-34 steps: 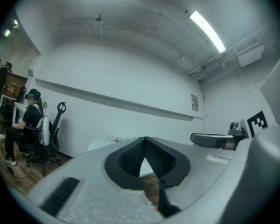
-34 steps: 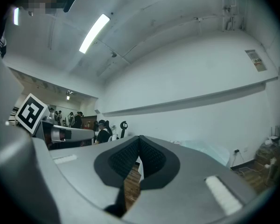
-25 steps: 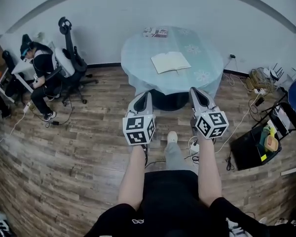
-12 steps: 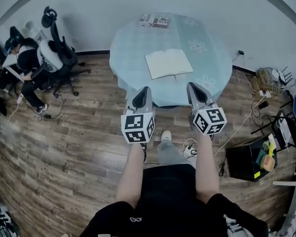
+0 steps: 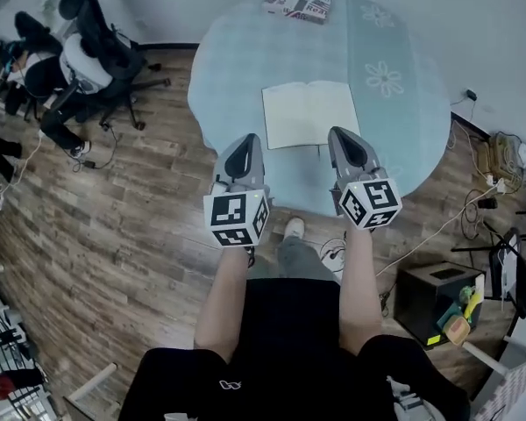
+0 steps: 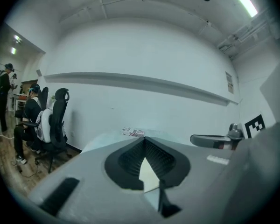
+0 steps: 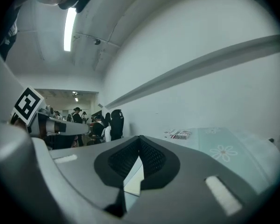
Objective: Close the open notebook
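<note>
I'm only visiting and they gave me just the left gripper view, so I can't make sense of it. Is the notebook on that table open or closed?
Observer: Open. The head view shows the notebook lying flat on the round table, both pages up.
Visitor: Is anything touching it?
Observer: Seemingly not. In the head view the left gripper and right gripper are held in the air at the table's near side.
Visitor: Is the right one carrying something?
Observer: No; the right gripper view shows its jaws shut with nothing between them.
</note>
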### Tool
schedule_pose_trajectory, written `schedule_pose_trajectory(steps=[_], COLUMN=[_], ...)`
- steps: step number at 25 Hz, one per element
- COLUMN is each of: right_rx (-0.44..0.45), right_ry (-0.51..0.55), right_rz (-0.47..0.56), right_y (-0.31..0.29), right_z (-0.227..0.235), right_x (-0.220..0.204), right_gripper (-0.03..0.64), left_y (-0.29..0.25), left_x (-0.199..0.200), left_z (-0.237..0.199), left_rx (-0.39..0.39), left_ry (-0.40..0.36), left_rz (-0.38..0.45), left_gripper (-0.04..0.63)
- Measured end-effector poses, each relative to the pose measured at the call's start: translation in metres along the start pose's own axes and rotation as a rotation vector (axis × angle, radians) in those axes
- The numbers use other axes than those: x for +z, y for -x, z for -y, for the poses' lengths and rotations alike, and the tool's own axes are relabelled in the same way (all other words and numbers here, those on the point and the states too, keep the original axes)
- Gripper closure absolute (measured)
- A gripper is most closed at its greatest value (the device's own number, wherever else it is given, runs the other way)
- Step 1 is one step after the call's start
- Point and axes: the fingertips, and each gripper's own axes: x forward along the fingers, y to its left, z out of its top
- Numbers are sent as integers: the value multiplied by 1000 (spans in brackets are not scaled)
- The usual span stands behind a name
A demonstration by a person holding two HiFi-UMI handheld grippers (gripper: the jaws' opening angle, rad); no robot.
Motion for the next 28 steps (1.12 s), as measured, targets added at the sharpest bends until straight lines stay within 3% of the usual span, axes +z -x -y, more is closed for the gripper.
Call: schedule_pose_trajectory(steps=[6,11,15,21,24,28], right_rx=[27,65,162,305,366,442], right_ry=[-10,52,113,396,521,758], right_rz=[-20,-67,-101,-273,-360,-506], right_y=[-21,-34,-46,-60,-66,-70], right_z=[26,31,22,-5,-9,-10], right_x=[-10,-14,-23,-66,-91,-137], right_gripper=[607,607,607,604,517,478], left_y=[-32,-51,-65,-72,-75,-70], left_x=[-12,-22,-30,-54,-67,-78], left_z=[-2,-1,-2,-20,-26,-38], left_rx=[24,25,21,49,61,83], left_ry=[-9,13,39,86,112,136], left_rz=[-47,-61,-76,-114,-134,-143], left_gripper=[592,592,592,592,592,592])
